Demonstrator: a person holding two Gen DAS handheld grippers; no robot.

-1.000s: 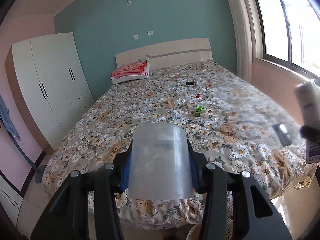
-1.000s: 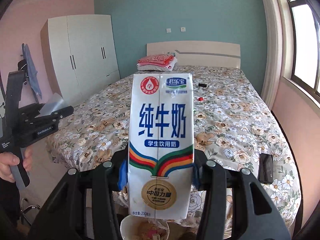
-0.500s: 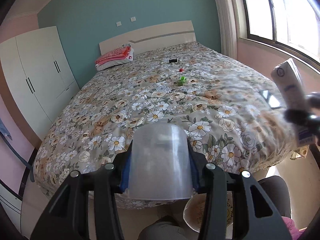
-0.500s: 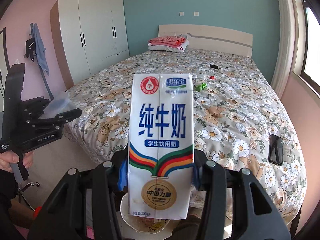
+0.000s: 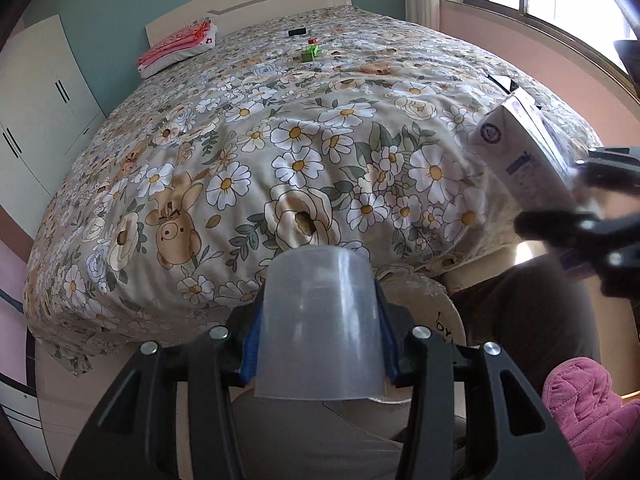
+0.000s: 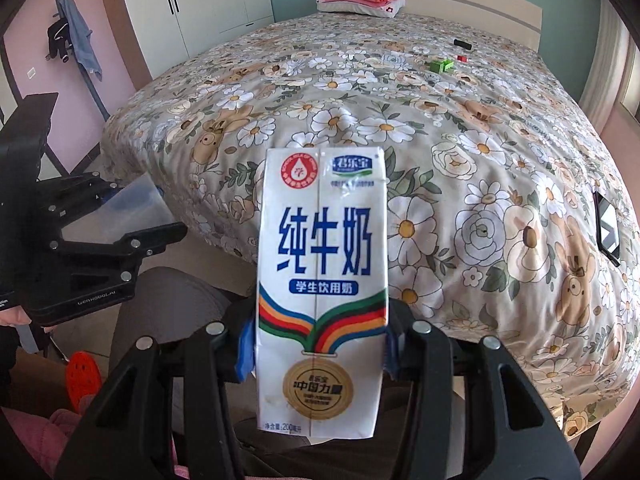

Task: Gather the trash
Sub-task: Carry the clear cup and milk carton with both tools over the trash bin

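1. Bed (image 5: 304, 168): largest thing in view, floral cover. Left on it are a green block (image 5: 310, 54), a small red piece (image 5: 313, 41), a black item (image 5: 297, 32) near the headboard and a phone (image 6: 607, 229) by the window-side edge. Whether any of these count as trash I can't tell.
2. Bin (image 5: 436, 312): pale round container on the floor at the foot of the bed, just below the left gripper. The cup blocks most of it, so its contents are not visible here.
3. Milk carton (image 6: 320, 280): upright, clamped between the right gripper (image 6: 320, 354) fingers, low over the person's lap.
4. Plastic cup (image 5: 318, 324): clear, empty, held mouth toward the camera between the left gripper (image 5: 318, 354) fingers, directly above the bin rim.
5. Progress, my read: two pieces picked and brought to the bin, neither dropped yet. Left to do: release both, then check the small bits on the bed.
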